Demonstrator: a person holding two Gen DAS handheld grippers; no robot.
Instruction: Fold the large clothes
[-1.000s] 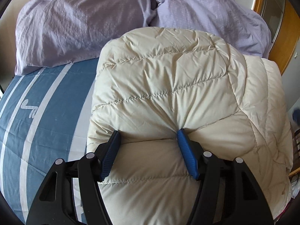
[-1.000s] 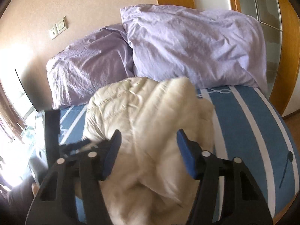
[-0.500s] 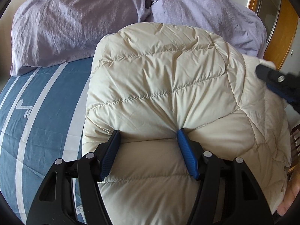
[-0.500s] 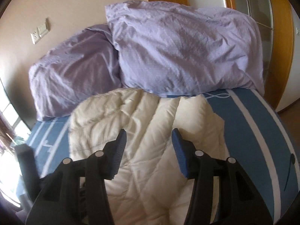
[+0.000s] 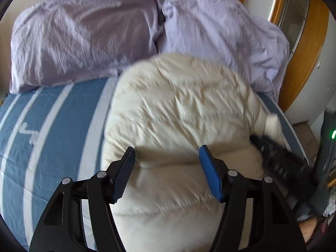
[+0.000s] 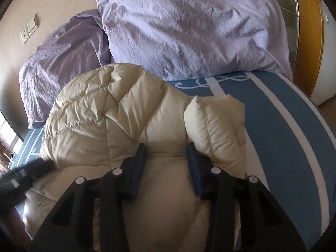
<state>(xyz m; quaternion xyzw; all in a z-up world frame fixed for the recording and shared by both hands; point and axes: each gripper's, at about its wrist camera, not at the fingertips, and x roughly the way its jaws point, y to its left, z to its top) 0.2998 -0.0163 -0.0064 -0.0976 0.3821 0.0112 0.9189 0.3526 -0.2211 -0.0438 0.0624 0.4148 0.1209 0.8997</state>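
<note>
One cream puffer jacket [image 5: 178, 113], bunched on the blue striped bedspread [image 5: 54, 126], its far end against two lilac pillows [image 6: 184, 27]. Wall socket plate [image 6: 29, 28] top left in the right view, wooden door frame [image 5: 308, 58] at the right, neither in the way. My left gripper [image 5: 167, 161] is clamped wide on a thick fold of the jacket. My right gripper [image 6: 167, 153] is closing, a jacket fold between its pads, pressed from both sides
</note>
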